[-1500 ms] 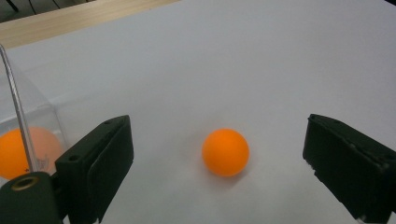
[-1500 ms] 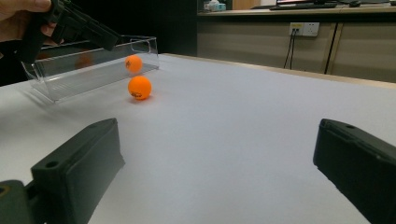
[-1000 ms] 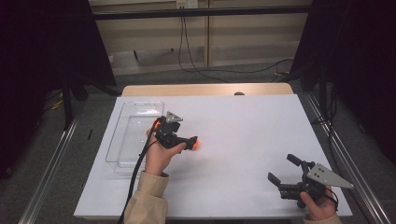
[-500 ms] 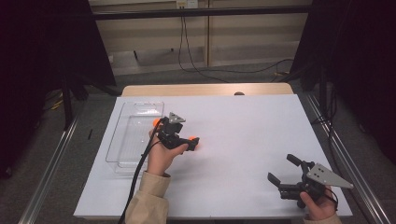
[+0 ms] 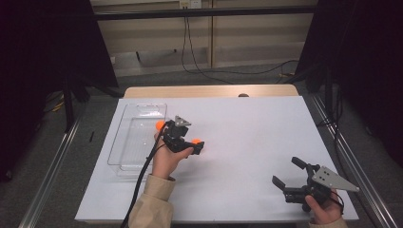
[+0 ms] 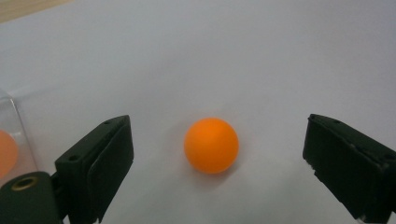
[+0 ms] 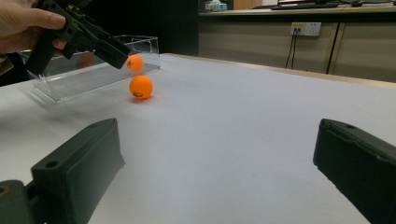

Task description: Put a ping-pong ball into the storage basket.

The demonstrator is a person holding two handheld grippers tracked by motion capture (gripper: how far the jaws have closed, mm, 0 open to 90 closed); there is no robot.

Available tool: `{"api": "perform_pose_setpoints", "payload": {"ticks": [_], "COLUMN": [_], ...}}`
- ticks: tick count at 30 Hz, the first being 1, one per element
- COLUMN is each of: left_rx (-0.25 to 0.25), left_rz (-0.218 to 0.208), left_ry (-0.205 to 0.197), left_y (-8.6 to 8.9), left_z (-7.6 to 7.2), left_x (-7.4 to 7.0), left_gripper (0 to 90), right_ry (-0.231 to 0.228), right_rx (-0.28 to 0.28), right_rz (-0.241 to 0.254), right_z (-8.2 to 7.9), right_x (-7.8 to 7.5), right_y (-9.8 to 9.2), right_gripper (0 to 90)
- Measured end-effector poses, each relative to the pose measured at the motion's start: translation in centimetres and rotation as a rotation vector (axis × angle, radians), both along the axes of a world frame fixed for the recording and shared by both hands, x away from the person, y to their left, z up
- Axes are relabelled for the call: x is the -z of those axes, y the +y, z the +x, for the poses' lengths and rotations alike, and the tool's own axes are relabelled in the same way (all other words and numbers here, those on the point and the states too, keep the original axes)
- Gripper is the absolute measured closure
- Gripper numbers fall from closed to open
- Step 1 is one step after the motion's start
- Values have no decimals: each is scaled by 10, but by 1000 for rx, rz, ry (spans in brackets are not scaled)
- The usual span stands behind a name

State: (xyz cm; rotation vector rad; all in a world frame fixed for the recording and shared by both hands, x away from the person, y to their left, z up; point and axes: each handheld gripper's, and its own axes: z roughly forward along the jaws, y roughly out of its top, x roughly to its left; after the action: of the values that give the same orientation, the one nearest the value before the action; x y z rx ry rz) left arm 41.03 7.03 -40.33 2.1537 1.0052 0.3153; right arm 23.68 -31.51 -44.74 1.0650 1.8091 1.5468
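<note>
An orange ball [image 6: 211, 145] rests on the white table [image 5: 247, 137], also seen as the ball [image 5: 196, 141] and the ball [image 7: 141, 87]. My left gripper [image 5: 192, 145] hovers just above it, tilted down. Its jaws are open in the left gripper view [image 6: 219, 135], standing wide on either side of the ball without touching it. A second orange ball [image 5: 160, 125] lies inside the clear plastic tray [image 5: 138, 142], showing through its wall as the ball [image 7: 135, 63]. My right gripper [image 5: 285, 172] rests near the front right corner, open and with nothing between its jaws [image 7: 215, 158].
The clear tray [image 7: 93, 70] stands along the table's left side, just left of my left hand [image 5: 164, 159]. A cable trails from the left gripper down past the sleeve. Metal rails run along both sides of the table.
The left gripper has shifted only a touch near the loose ball. The right gripper has stayed put, and both balls lie where they were.
</note>
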Motion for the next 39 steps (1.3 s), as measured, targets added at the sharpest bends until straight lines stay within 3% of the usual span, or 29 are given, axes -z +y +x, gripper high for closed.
{"api": "perform_pose_setpoints", "payload": {"ticks": [39], "left_rx": [1], "left_rz": [11], "left_ry": [0], "left_y": [-7], "left_z": [4], "left_x": [13], "left_gripper": [91], "right_ry": [1], "right_rx": [4], "right_rz": [-3], "right_z": [1], "right_x": [0], "right_y": [1], "right_gripper": [7]}}
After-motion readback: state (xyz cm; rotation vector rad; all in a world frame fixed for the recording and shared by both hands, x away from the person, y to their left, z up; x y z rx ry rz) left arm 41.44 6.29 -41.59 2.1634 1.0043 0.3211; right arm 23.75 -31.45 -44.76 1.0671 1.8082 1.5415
